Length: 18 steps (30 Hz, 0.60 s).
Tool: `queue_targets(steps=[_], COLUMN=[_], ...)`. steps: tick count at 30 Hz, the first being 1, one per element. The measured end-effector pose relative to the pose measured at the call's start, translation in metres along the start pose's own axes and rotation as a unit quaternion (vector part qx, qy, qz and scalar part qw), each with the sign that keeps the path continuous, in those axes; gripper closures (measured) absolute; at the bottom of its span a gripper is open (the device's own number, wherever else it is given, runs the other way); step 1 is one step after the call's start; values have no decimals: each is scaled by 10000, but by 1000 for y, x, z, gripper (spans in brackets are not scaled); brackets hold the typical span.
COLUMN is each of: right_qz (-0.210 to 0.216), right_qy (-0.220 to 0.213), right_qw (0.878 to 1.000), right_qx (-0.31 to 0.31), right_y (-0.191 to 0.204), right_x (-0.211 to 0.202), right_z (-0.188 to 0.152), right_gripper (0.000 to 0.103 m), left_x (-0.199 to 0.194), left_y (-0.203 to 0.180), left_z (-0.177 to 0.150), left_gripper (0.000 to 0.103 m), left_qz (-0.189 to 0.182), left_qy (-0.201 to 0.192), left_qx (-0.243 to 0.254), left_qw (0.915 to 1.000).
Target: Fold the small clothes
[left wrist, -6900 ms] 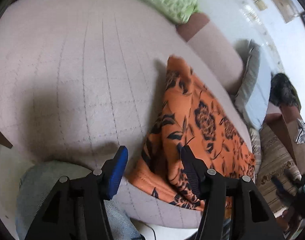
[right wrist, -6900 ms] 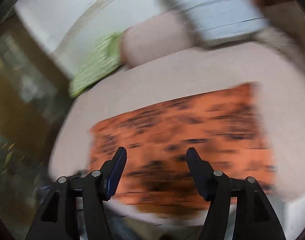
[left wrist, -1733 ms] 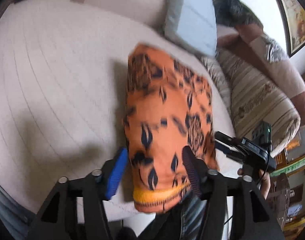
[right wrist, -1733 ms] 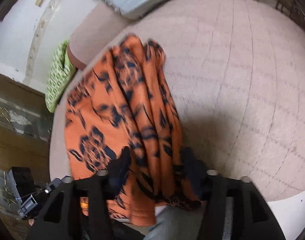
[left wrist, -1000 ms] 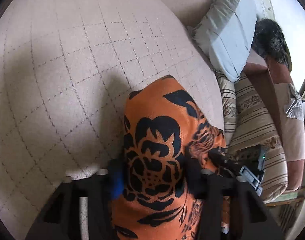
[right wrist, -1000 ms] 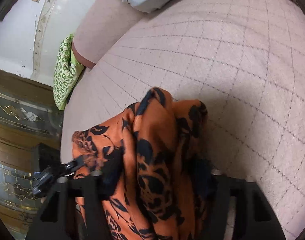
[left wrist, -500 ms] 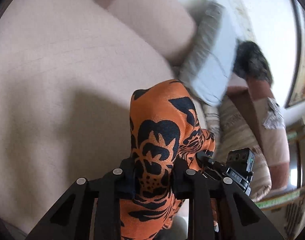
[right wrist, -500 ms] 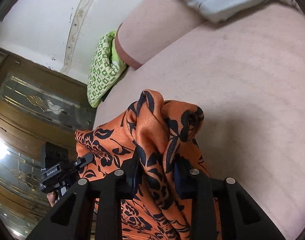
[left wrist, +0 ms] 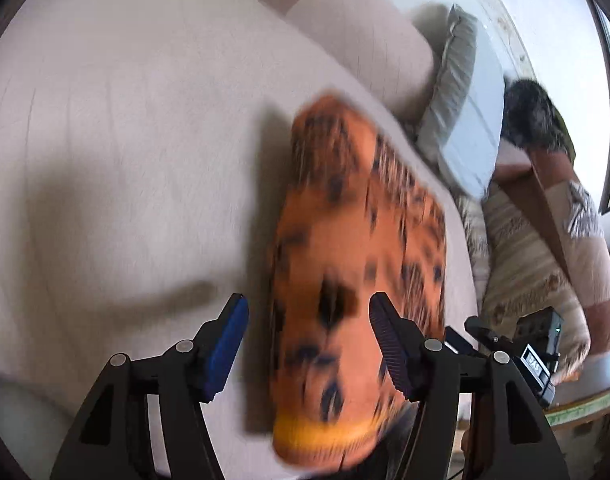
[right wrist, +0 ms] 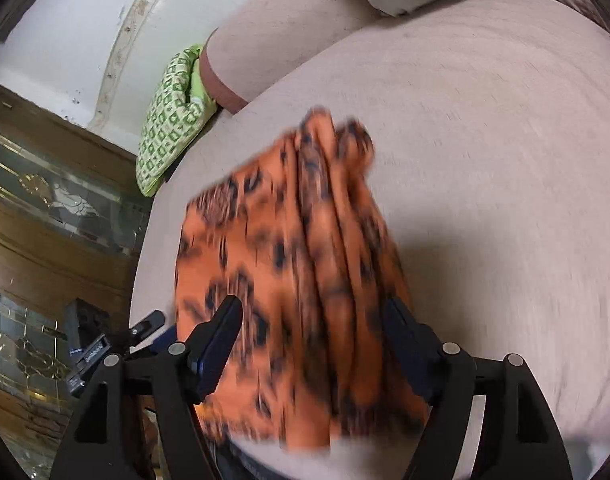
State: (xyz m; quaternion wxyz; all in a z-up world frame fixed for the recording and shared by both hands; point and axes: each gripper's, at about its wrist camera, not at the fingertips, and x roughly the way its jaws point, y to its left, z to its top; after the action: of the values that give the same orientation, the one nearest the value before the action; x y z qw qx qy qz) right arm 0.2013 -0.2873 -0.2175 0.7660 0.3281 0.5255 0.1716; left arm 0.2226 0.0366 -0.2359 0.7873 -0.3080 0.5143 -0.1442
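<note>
Both grippers, left gripper [left wrist: 307, 338] and right gripper [right wrist: 313, 340], have just been opening and now gape wide, pads off the orange floral cloth [left wrist: 345, 248], which lies bunched on the pinkish bed cover [left wrist: 125, 140] between the jaws.

Black left gripper [left wrist: 307, 340] frame, silver screws, one blue pad.

Left wrist view looks steeply down, close over the cushion [left wrist: 125, 140]; right wrist view likewise, from the other side; both share the orange cloth [left wrist: 345, 240].
</note>
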Motion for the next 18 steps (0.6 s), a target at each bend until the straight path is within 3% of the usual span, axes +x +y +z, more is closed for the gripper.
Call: queue_targets(steps=[1, 4, 6, 7, 11, 14, 17, 18], right_qz=[15, 59, -100, -170, -108, -276, -786, -774], right_qy=[10, 61, 127, 216, -7, -220, 69, 145], right_qw=[10000, 10000, 9998, 9996, 9997, 9993, 9967, 9966], right_qx=[-8, 26, 73, 55, 209, 155, 196, 234], right_y=[1, -1, -5, -5, -1, 3, -19, -21], right_x=[-2, -3, 8, 15, -7, -27, -2, 8], right_z=[-11, -36, -39, -37, -38, -44, -45, -45], right_gripper=[45, 51, 67, 85, 95, 96, 95, 94], left_x=[1, 14, 13, 13, -4, -22, -24, -24], left_y=[-1, -5, -3, -3, -8, 2, 0, -4], left_z=[-10, -33, -37, -39, -55, -62, -66, -68], left_gripper=[41, 41, 39, 40, 41, 41, 39, 39], left_qz=[5, -4, 8, 32, 221, 257, 367, 447], left_qy=[58, 134, 54, 45, 82, 178, 152, 139], left_qx=[17, -86, -271, -293, -170, -200, -69, 33], left_qw=[10000, 9999, 9996, 9996, 9996, 9993, 9992, 9989])
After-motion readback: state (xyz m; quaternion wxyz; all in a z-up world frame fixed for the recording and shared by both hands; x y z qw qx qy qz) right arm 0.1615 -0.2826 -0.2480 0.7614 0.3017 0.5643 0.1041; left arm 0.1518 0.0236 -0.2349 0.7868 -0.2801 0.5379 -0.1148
